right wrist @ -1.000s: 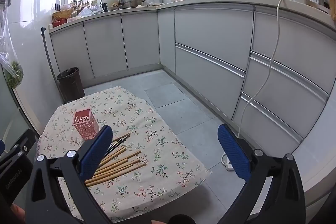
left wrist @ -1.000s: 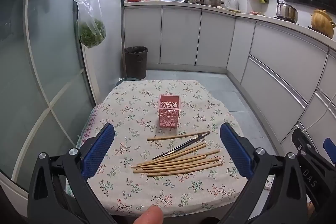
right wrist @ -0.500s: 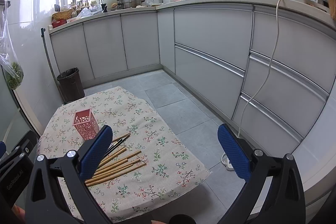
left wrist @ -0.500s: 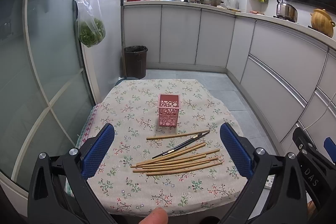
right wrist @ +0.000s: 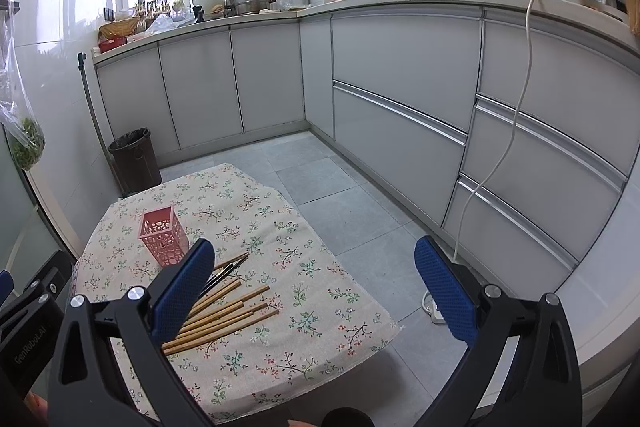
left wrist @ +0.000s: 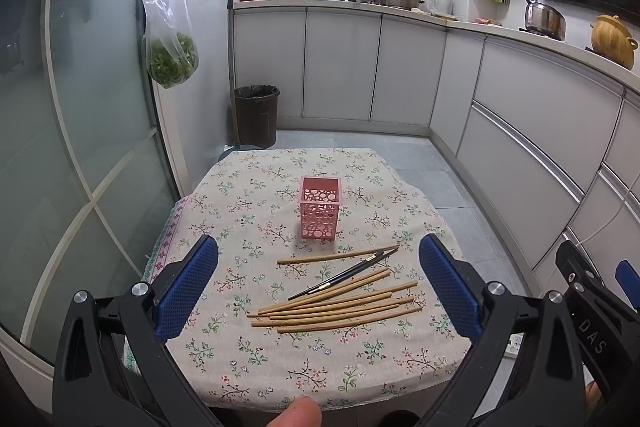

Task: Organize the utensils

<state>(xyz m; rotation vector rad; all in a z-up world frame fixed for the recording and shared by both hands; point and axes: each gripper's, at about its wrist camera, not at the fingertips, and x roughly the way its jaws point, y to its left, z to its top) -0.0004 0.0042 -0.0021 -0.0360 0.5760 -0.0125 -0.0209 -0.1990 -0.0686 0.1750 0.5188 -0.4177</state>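
Observation:
Several bamboo chopsticks (left wrist: 336, 309) lie loose on a floral tablecloth (left wrist: 248, 347), with a dark pair of chopsticks (left wrist: 344, 275) across them. A pink perforated holder (left wrist: 320, 207) stands upright and empty behind them. My left gripper (left wrist: 318, 285) is open and empty, held above the table's near edge. My right gripper (right wrist: 316, 291) is open and empty, to the right of the table; the chopsticks (right wrist: 224, 315) and holder (right wrist: 163, 235) sit at its lower left, partly behind its left finger (right wrist: 182, 291).
A dark bin (left wrist: 256, 115) stands on the floor behind the table. A glass door (left wrist: 60, 147) is on the left with a hanging bag of greens (left wrist: 172, 59). White cabinets (right wrist: 400, 107) line the right. A white cable (right wrist: 508, 147) hangs down to a power strip (right wrist: 432, 309).
Both views have shifted only slightly; the left camera has edged a little back. Nothing on the table has moved and both grippers stay open.

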